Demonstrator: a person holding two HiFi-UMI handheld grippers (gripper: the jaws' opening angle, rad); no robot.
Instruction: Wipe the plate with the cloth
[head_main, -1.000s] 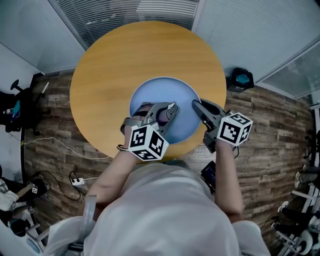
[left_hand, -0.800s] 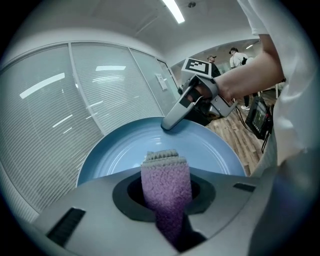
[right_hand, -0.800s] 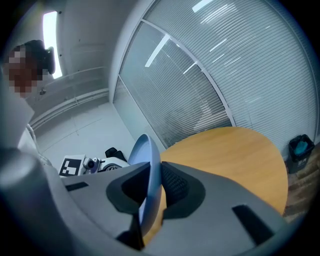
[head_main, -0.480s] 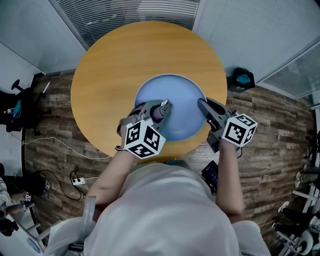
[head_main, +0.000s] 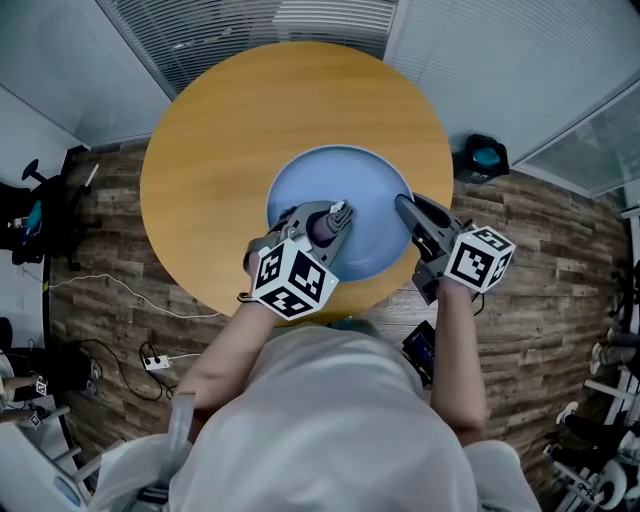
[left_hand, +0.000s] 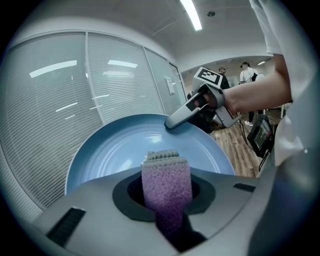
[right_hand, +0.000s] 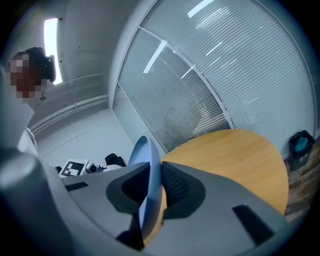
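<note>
A light blue plate (head_main: 355, 205) is held over the near part of the round wooden table (head_main: 230, 130). My right gripper (head_main: 402, 206) is shut on its right rim, seen edge-on between the jaws in the right gripper view as the plate (right_hand: 147, 190). My left gripper (head_main: 338, 215) is shut on a folded purple cloth (head_main: 325, 229) and rests it on the plate's face. In the left gripper view the cloth (left_hand: 166, 185) sticks out of the jaws over the plate (left_hand: 120, 150), with the right gripper (left_hand: 172, 122) clamped on the far rim.
Wood-plank floor surrounds the table. A dark bin (head_main: 483, 158) stands at the right, a chair (head_main: 30, 215) and cables (head_main: 150, 360) at the left. Glass walls with blinds (head_main: 270, 20) run behind the table. People (left_hand: 245, 75) stand far off.
The plate has shifted slightly to the right with the right gripper. The left gripper rolled and slid the cloth a little across the plate's face.
</note>
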